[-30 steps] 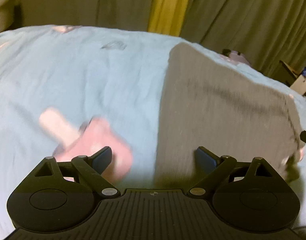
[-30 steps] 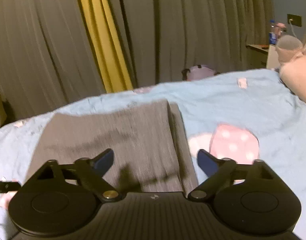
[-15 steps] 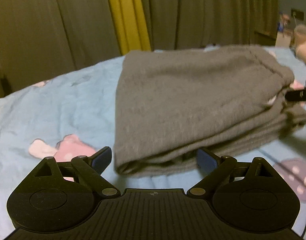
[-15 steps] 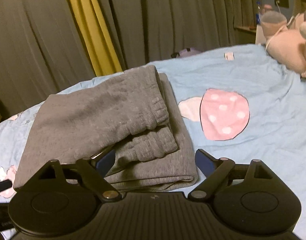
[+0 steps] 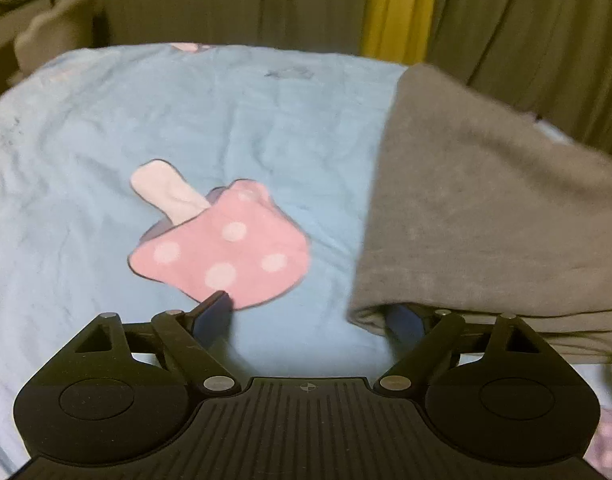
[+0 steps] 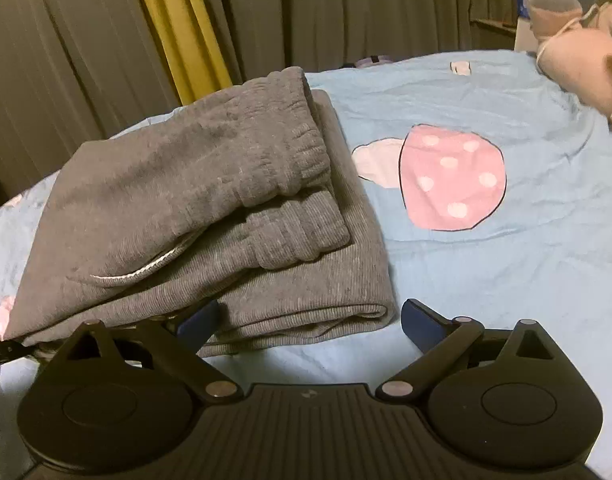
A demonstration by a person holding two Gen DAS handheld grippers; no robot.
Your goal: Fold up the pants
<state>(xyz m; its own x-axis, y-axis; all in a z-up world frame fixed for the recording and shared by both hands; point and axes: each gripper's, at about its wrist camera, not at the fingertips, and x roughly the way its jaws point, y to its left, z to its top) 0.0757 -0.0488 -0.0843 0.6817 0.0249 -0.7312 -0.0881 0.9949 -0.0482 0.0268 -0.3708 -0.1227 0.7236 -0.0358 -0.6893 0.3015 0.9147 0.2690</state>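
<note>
Nearest the cameras, both hand-held grippers sat low over a pale blue bedsheet [image 6: 506, 280], each with its jaws spread wide and pinching nothing. The left gripper [image 5: 310, 316] faced mostly open sheet, and its right finger tucked against the near left corner of the folded grey pants [image 5: 486, 232], seemingly just under the edge, though blur made contact hard to confirm. The right gripper [image 6: 310, 320] faced the bundle's near right corner, its left finger at the folded edge and its right finger over bare sheet.

The pants [image 6: 205, 208] lay as a stacked rectangle between the two grippers, with the long axis running away from both toward the curtains. The elastic waistband and a white drawstring [image 6: 145, 268] rested on top. Both grippers looked about equally close, bracketing the near short edge, so any remaining move would probably be a tidy or a lift from that edge.

Beyond lay printed pink mushrooms [image 6: 450, 176], then a soft toy [image 6: 578, 68] and grey curtains [image 6: 346, 8].
</note>
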